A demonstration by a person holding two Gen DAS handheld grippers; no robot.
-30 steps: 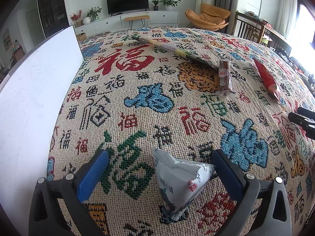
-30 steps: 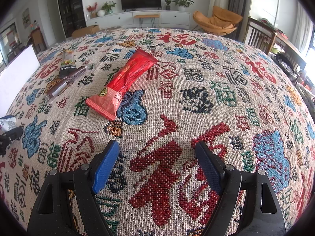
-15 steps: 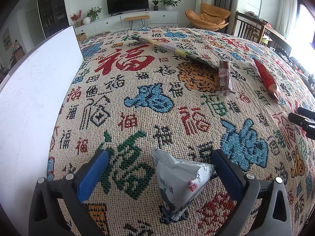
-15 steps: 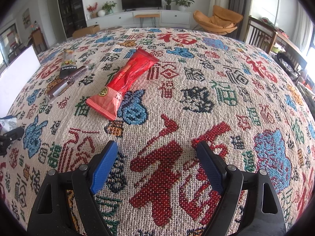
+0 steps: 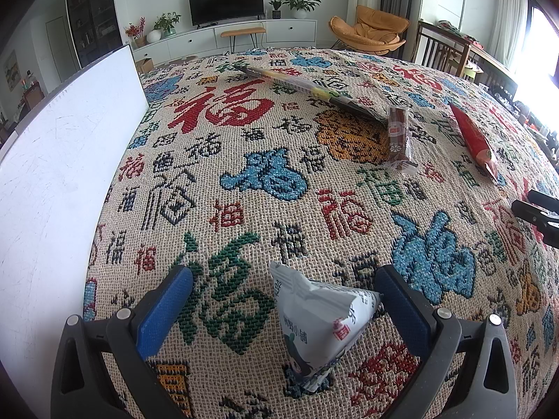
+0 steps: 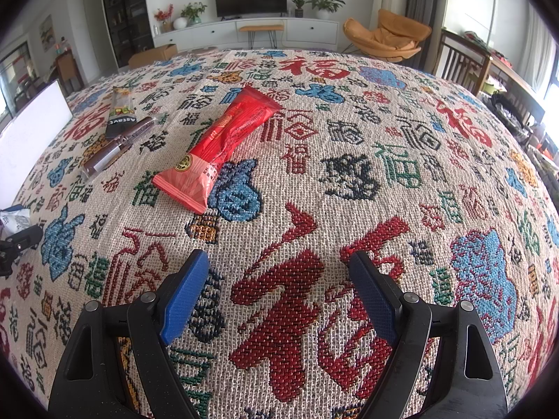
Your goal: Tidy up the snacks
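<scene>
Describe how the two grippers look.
The left gripper and the right gripper look the same: two black plastic fingers, each with triangular cut-outs and silver screw heads, faced on the inside with a textured blue pad. No cables, markings, hands or sleeves are in view.

Two black plastic grippers — left gripper (image 5: 283, 300), right gripper (image 6: 278, 288) — blue-padded fingers (image 6: 184, 296), silver screws.

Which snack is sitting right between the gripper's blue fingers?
The white snack packet, between the left gripper's open fingers. The red, brown and long dark packets lie farther away.
</scene>
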